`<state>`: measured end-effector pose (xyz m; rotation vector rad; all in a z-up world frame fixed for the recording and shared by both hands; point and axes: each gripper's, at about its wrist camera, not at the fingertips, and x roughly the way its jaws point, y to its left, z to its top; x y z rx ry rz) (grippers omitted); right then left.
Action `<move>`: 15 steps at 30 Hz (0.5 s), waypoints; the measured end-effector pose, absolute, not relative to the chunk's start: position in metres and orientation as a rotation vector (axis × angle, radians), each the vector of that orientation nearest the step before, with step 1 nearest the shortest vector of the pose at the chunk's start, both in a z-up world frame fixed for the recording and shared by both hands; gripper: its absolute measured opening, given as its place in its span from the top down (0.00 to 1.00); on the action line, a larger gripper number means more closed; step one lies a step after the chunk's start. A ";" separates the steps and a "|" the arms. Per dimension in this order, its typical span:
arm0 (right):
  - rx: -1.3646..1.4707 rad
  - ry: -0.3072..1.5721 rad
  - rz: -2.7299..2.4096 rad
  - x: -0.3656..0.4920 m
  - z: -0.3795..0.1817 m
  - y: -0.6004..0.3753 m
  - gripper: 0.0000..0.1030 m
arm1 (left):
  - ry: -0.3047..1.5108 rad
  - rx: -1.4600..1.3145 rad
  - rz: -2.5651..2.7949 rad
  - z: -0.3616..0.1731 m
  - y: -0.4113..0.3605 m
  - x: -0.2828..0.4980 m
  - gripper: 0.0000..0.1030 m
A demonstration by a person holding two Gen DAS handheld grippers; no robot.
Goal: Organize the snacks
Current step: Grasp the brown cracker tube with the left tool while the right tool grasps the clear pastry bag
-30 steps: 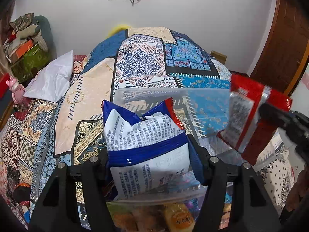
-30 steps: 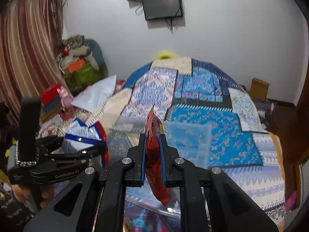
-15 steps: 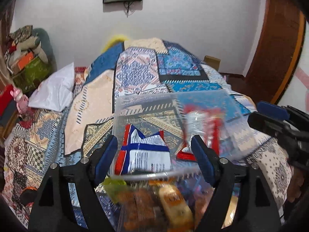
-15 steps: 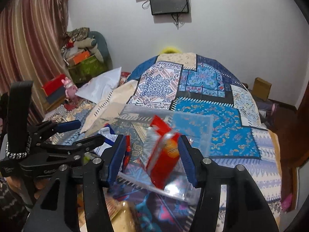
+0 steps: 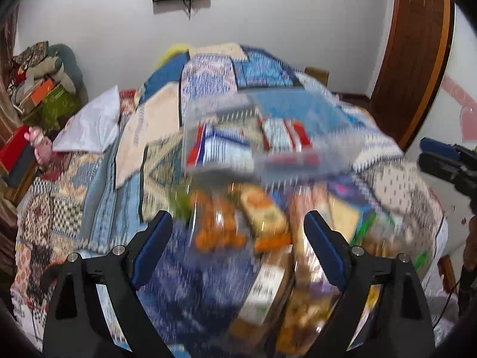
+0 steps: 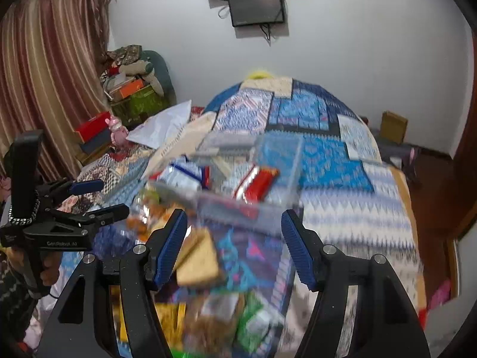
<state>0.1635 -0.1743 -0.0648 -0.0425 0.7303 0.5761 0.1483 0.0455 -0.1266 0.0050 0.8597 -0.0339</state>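
- Left gripper (image 5: 238, 238) is hovering over the bed, jaws spread wide, nothing sitting between the blue pads (image 5: 152, 246).
- Right gripper (image 6: 234, 243) is likewise hanging with jaws wide apart and holding nothing; its pads (image 6: 170, 246) are framing the snack pile.
- A clear bin (image 5: 262, 137) is sitting on the quilt (image 5: 208, 77), just beyond the loose snacks.
- Inside the bin, a blue-and-white packet (image 5: 220, 149) is lying toward its left side, and a red packet (image 5: 286, 140) is lying toward its right.
- From the right wrist view the same bin (image 6: 238, 176) is showing the blue-and-white packet (image 6: 182, 176) and the red packet (image 6: 256, 185) side by side, slightly apart.
- A pile of loose snacks (image 5: 262, 232) is lying on the quilt between the grippers and the bin; motion blur is smearing most of it, so single items are hard to tell.
- Among them an orange-toned bag (image 5: 217, 232) and a tan packet (image 6: 199, 259) are showing.
- Left gripper (image 6: 86, 203) is appearing at the left edge of the right wrist view, fingers apart; right gripper (image 5: 444, 158) is appearing at the right edge of the left wrist view.
- A white pillow (image 5: 92, 125) is resting at the quilt's left side.
- A screen (image 6: 256, 6) is hanging on the far wall; curtains (image 6: 50, 68) are hanging at left.
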 end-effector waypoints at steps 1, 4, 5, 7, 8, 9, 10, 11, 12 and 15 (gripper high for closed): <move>-0.036 0.742 0.574 0.159 -0.069 -0.177 0.40 | 0.872 0.006 -0.028 -0.132 0.047 0.144 0.12; -0.029 0.782 0.572 0.147 -0.082 -0.181 0.40 | 0.918 -0.005 -0.010 -0.150 0.054 0.133 0.12; -0.023 0.798 0.575 0.142 -0.087 -0.182 0.39 | 0.934 -0.012 -0.011 -0.156 0.056 0.131 0.12; -0.012 0.824 0.580 0.137 -0.097 -0.183 0.39 | 0.974 -0.022 -0.018 -0.168 0.059 0.127 0.12; -0.007 0.839 0.582 0.135 -0.103 -0.183 0.39 | 0.993 -0.028 -0.025 -0.174 0.060 0.126 0.12; -0.006 0.853 0.582 0.133 -0.108 -0.181 0.39 | 1.010 -0.034 -0.031 -0.180 0.060 0.125 0.12; -0.009 0.865 0.580 0.131 -0.113 -0.180 0.40 | 1.021 -0.035 -0.033 -0.185 0.060 0.125 0.12; -0.015 0.877 0.579 0.130 -0.119 -0.177 0.40 | 1.029 -0.038 -0.044 -0.189 0.059 0.124 0.12; -0.021 0.887 0.578 0.128 -0.124 -0.175 0.40 | 1.030 -0.046 -0.060 -0.192 0.058 0.123 0.12; -0.033 0.903 0.591 0.126 -0.132 -0.170 0.40 | 1.021 -0.045 -0.082 -0.196 0.051 0.121 0.13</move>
